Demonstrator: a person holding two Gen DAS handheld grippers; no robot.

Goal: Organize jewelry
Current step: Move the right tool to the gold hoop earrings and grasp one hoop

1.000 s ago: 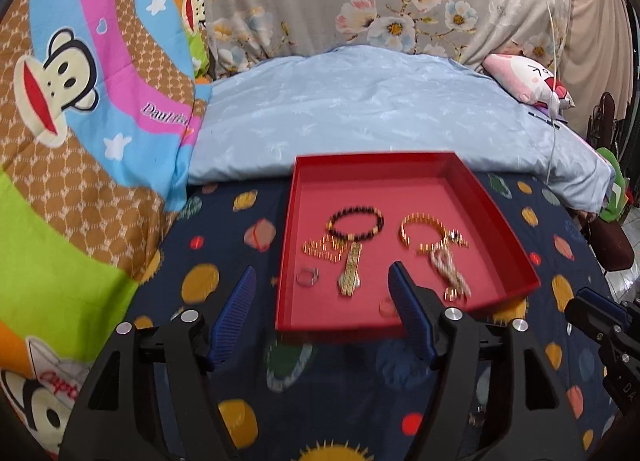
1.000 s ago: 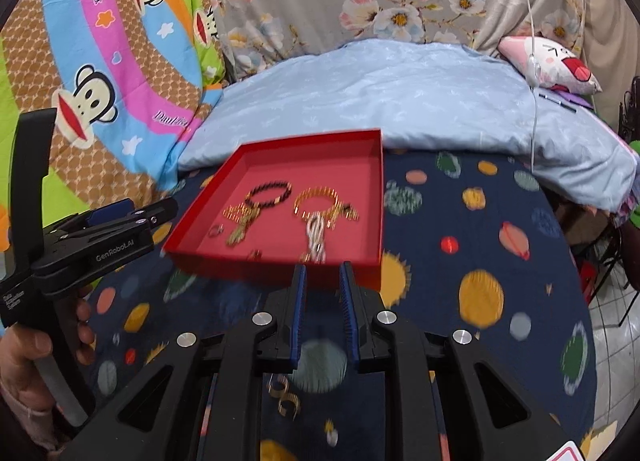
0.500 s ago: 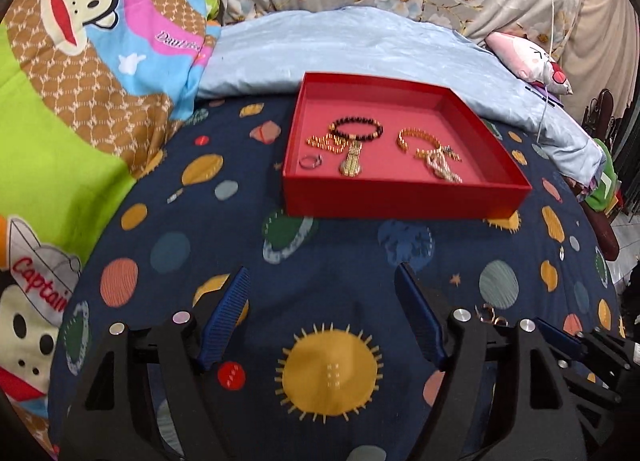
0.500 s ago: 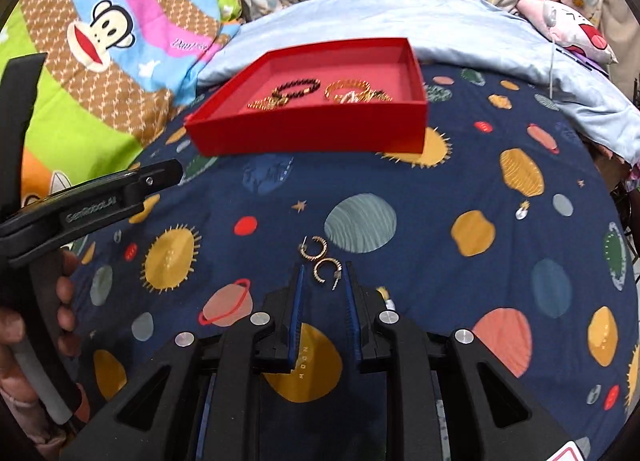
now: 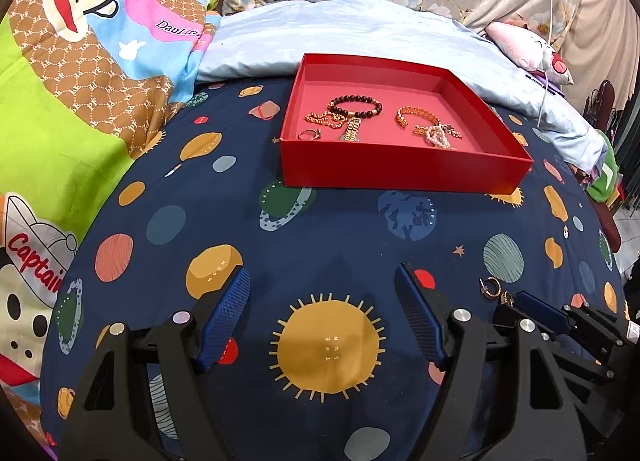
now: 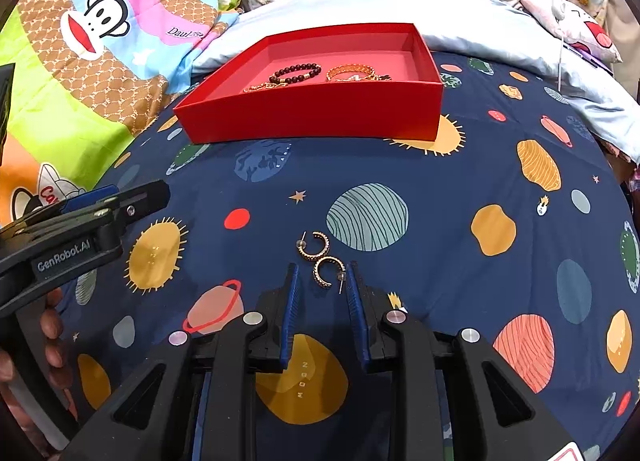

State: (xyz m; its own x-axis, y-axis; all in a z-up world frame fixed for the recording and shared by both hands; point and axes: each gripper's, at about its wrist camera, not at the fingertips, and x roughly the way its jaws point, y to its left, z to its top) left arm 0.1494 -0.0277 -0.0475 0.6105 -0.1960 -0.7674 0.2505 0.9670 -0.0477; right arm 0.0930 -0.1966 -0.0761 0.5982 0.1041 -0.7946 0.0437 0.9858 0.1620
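1. Left wrist view: we see the left gripper [image 5: 322, 313] spread wide and empty at lower centre; the red tray [image 5: 400, 171] sits upper centre.
2. Right wrist view: the right gripper [image 6: 322, 281], jaws just opening, brackets the near hoop earring [image 6: 326, 272] without touching it. We judge it light, rigid and slippery; pinch across the band, not the post.

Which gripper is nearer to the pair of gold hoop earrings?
Right. The right gripper has the earrings at its fingertips; the left gripper hovers off to their left.
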